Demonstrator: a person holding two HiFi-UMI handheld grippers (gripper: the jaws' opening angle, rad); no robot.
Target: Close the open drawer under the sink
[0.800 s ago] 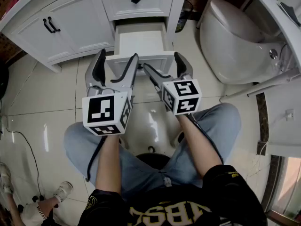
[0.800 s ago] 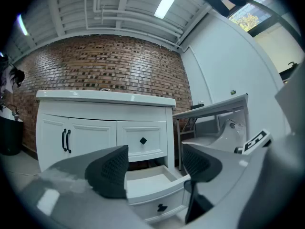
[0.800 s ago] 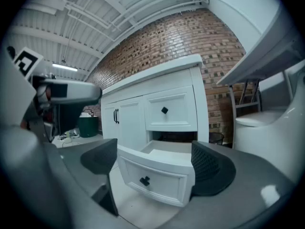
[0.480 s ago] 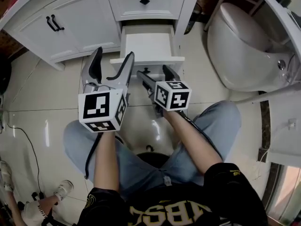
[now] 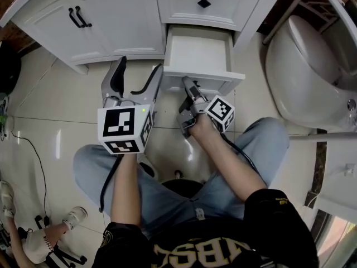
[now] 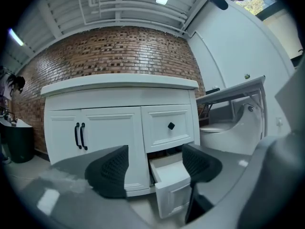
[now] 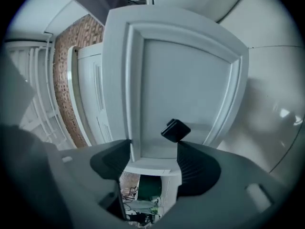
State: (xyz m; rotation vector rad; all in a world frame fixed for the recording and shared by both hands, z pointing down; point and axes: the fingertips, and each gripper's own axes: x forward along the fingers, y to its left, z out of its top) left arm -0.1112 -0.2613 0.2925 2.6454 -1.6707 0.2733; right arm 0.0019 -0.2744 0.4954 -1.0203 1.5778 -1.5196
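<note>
The lowest drawer [image 5: 198, 52] of the white vanity stands pulled out, its inside bare. My right gripper [image 5: 188, 88] is rolled on its side just in front of the drawer front. In the right gripper view that white panel [image 7: 186, 80] fills the frame, with its black knob [image 7: 175, 130] just past my right gripper [image 7: 153, 163]. The jaws stand a little apart with nothing gripped. My left gripper [image 5: 139, 66] hangs open and empty to the left of the drawer, over the floor. The left gripper view shows the open drawer [image 6: 176, 190] beyond my left gripper [image 6: 155, 168].
A shut upper drawer [image 5: 204, 3] sits above the open one, and cabinet doors with black handles [image 5: 78, 17] stand to its left. A white toilet [image 5: 304, 71] is close on the right. A cable [image 5: 28, 144] lies on the tiled floor at left. The person's knees are below the grippers.
The right gripper has rolled onto its side and sunk toward the drawer front. The left gripper has stayed open and now lies left of the drawer. The drawer is as far out as before.
</note>
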